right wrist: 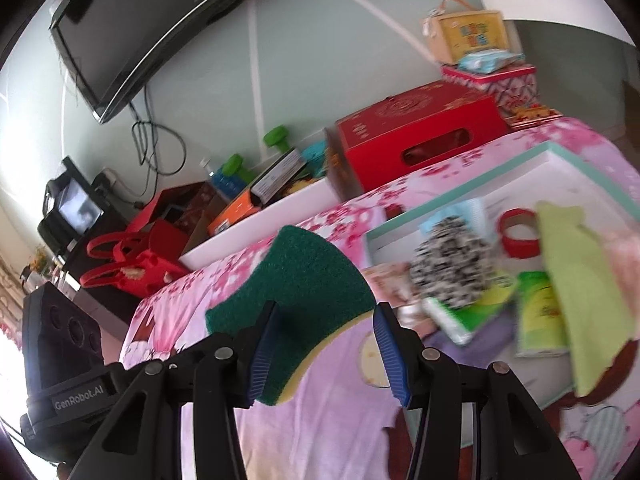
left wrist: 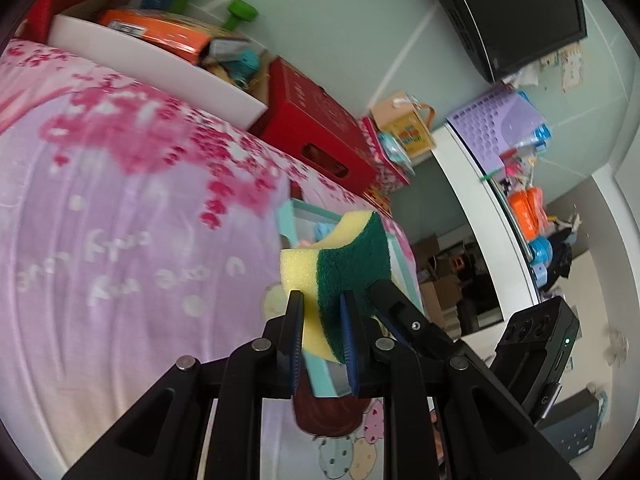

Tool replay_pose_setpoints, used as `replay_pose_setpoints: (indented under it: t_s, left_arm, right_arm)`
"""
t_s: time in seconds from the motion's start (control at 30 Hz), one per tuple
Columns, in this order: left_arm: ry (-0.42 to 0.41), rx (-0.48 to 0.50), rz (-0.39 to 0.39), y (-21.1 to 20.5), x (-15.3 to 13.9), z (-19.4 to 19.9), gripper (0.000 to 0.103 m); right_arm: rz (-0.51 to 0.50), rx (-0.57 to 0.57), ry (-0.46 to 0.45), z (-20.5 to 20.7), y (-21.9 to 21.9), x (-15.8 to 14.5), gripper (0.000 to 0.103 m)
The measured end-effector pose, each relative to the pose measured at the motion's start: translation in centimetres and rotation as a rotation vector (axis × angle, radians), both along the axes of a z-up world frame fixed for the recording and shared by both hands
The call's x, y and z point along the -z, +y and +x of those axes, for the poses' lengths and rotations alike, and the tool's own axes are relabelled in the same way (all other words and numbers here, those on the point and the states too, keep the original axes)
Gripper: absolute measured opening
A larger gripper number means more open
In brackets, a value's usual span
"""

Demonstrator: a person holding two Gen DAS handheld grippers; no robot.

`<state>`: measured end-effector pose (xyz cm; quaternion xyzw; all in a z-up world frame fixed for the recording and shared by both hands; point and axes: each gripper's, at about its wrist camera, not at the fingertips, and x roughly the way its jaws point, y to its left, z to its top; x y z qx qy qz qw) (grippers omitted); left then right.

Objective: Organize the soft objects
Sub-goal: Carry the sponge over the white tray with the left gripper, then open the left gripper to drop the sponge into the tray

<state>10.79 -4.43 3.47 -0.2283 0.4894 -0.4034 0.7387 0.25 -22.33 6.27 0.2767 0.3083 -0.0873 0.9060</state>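
1. Here, the left gripper (left wrist: pixel 322 300) pinches a rectangular kitchen sponge of porous yellow foam backed with a coarse dark-green scouring layer (left wrist: pixel 340 256). Its ribbed blue pads (left wrist: pixel 297 320) stand narrow and press on both faces, and the foam bows into a curve above them.
2. The sponge is held in the air above a smooth pink-and-lilac bedsheet printed with blurred magenta blossoms (left wrist: pixel 120 240), just in front of a shallow rectangular white box with a mint-green rim (right wrist: pixel 452 168) that rests on the sheet.
3. The right gripper (right wrist: pixel 327 306) stands about half spread, with the sponge's fibrous green face between its jaws. One pad lies against the sponge's edge or just in front of it, which of the two the right wrist view does not settle. The other pad stands clear, with sheet showing in the gap, so this gripper holds nothing.
4. Inside and around the box lie a fuzzy black-and-white speckled bundle (right wrist: pixel 452 272), a red ring-shaped roll of tape (right wrist: pixel 516 236) and a limp yellow-green cloth with a ragged edge (right wrist: pixel 576 280), all softened by blur.
5. Beyond the bed stand a glossy red cardboard carton with an oval hand slot (right wrist: pixel 420 136) and a flat black wall-mounted screen (right wrist: pixel 140 28) on a pale green wall.
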Motion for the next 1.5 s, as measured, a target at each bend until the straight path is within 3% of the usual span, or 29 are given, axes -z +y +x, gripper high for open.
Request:
replay_pose_setpoints:
  t_s: [0.37,0.6,0.7,0.73,0.77,0.8,0.93,1.03,1.13,1.23,1.3,1.43,1.47,1.5]
  left_arm:
    - [-0.038,0.161,0.031,-8.4,-0.6,-3.1,0.018]
    - [-0.006,0.210,0.120,-12.4,1.2,-4.3,0.019]
    - [0.035,0.202,0.157,-12.9,2.3,-4.1,0.026]
    - [0.047,0.199,0.178,-12.8,2.7,-4.0,0.036]
    - [0.048,0.190,0.207,-12.7,2.9,-4.0,0.051]
    - [0.045,0.182,0.228,-12.5,3.0,-4.0,0.057]
    - [0.040,0.144,0.237,-10.9,2.5,-3.7,0.061]
    - [-0.019,0.084,0.313,-10.1,1.6,-3.5,0.078]
    - [-0.078,-0.007,0.417,-9.0,1.1,-3.0,0.079]
    - [-0.100,-0.095,0.517,-7.7,1.6,-2.3,0.093]
    - [-0.097,-0.143,0.584,-6.6,2.2,-1.9,0.093]
    - [-0.088,-0.200,0.625,-5.2,2.6,-1.6,0.093]
    - [-0.088,-0.214,0.630,-5.0,2.6,-1.5,0.093]
    - [-0.091,-0.223,0.636,-4.9,2.6,-1.5,0.093]
  right_arm:
    - [-0.025,0.179,-0.001,-5.1,-6.3,-1.2,0.051]
    - [-0.021,0.254,0.055,-6.9,-9.4,0.0,0.051]
    - [-0.017,0.283,0.106,-7.0,-10.2,0.9,0.051]
    - [-0.020,0.288,0.117,-7.1,-10.3,1.1,0.051]
    - [-0.022,0.291,0.121,-7.2,-10.4,1.2,0.051]
    - [-0.023,0.292,0.122,-7.3,-10.5,1.2,0.052]
    - [-0.033,0.289,0.126,-7.3,-10.4,1.0,0.053]
    - [-0.064,0.281,0.156,-6.9,-10.0,0.9,0.060]
    - [-0.115,0.277,0.190,-6.5,-9.5,0.8,0.072]
    - [-0.147,0.265,0.218,-6.1,-9.1,1.0,0.082]
    - [-0.164,0.255,0.234,-5.9,-8.9,1.1,0.088]
    - [-0.198,0.230,0.253,-5.5,-8.4,1.1,0.089]
    - [-0.203,0.224,0.254,-5.4,-8.2,1.1,0.093]
    - [-0.209,0.220,0.255,-5.3,-8.1,1.1,0.103]
